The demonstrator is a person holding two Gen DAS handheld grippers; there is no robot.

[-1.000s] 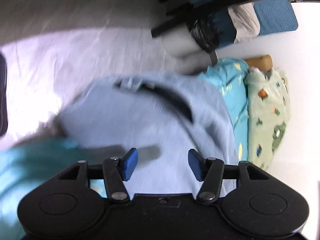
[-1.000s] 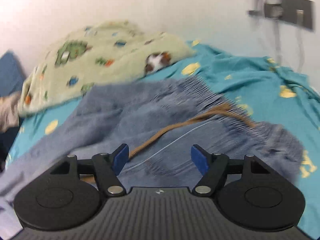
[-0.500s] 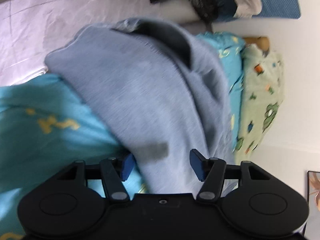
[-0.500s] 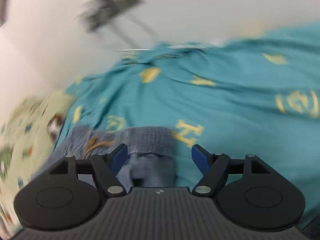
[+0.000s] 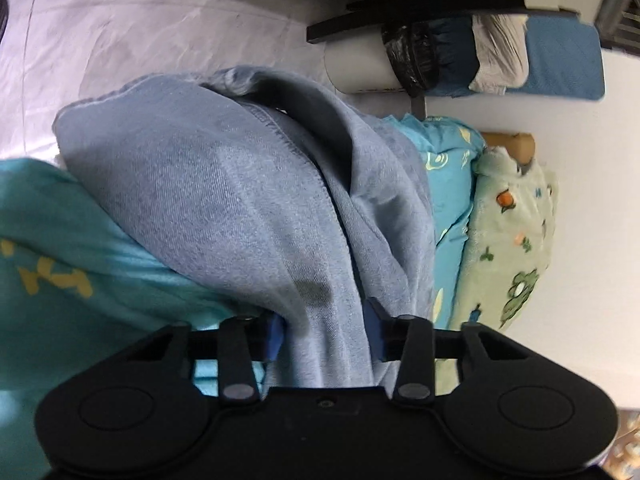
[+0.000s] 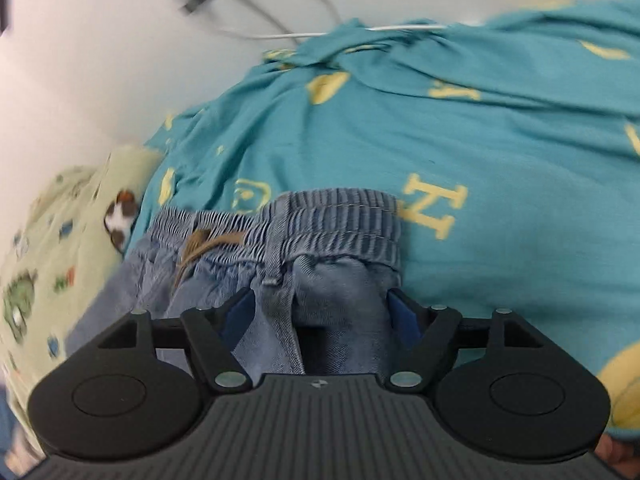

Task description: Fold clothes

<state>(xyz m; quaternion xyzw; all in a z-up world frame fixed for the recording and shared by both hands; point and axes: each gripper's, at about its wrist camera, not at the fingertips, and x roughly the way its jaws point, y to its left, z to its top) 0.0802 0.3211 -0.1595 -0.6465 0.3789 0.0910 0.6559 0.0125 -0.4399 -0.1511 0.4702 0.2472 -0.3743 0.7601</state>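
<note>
The left gripper point(image 5: 326, 330) is closing its jaws, and a bunched fold of the jeans point(image 5: 248, 200) runs between them. The blue pads point(image 5: 274, 336) sit against the cloth on both sides, so the fold is pinched in a narrow gap. From there the denim spreads away over the bedsheet point(image 5: 72, 248), one leg lying partly on the other, with a stitched seam running along it. The far end of the jeans hangs past the bed's edge above the pale floor point(image 5: 132, 32).

The right gripper point(image 6: 318, 314) stands wide. The waist end of the jeans point(image 6: 332, 280) lies between its pads point(image 6: 402, 312), but the pads do not press on it; the cloth sits loose in the gap, close to the right pad. The elastic waistband point(image 6: 332, 216) lies just ahead of the fingertips, gathered and ribbed, with a belt loop hanging down and a brown drawstring point(image 6: 208, 240) to its left.

The jeans rest on the teal bedsheet point(image 6: 460, 128) printed with yellow letters. A green blanket point(image 6: 48, 240) with cartoon figures lies beside them against the white wall point(image 6: 80, 60). A blurred socket with white cables point(image 6: 280, 28) is on that wall.
</note>
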